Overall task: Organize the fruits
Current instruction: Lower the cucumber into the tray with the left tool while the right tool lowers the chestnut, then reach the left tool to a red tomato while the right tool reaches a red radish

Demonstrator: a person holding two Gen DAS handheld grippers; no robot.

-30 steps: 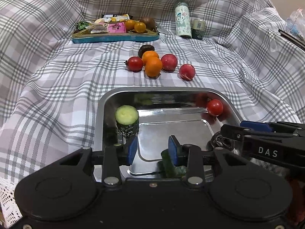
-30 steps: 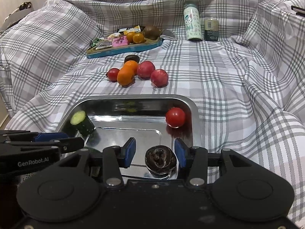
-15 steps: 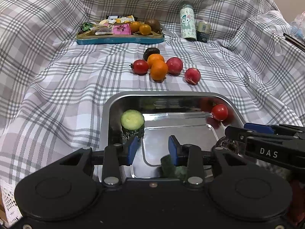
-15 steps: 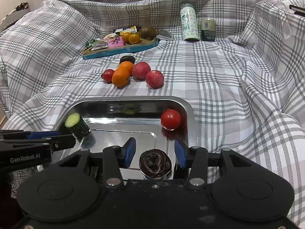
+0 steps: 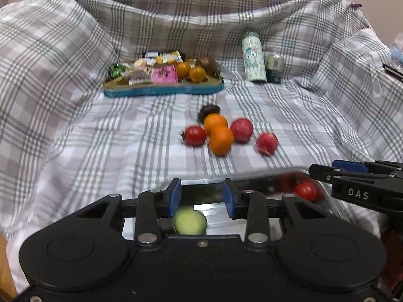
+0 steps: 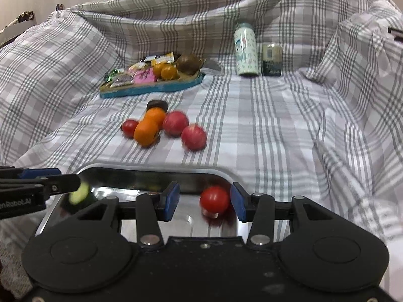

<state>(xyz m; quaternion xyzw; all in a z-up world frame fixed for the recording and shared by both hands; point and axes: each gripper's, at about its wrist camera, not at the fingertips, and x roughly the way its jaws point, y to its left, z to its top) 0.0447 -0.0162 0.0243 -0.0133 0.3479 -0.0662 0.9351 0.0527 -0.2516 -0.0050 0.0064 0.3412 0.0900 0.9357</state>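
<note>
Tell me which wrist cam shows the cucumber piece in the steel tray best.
Left wrist: the cucumber piece sits near centre, its pale cut face showing whole, just below the left gripper. Right wrist shows only a blurred sliver at the steel tray edge, partly behind the other gripper's finger.

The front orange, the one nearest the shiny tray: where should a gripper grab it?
Probably from above, pads on the front orange's left and right sides at its widest part. It is round, the second orange touches it behind, and the red tomato sits close on its left.
</note>
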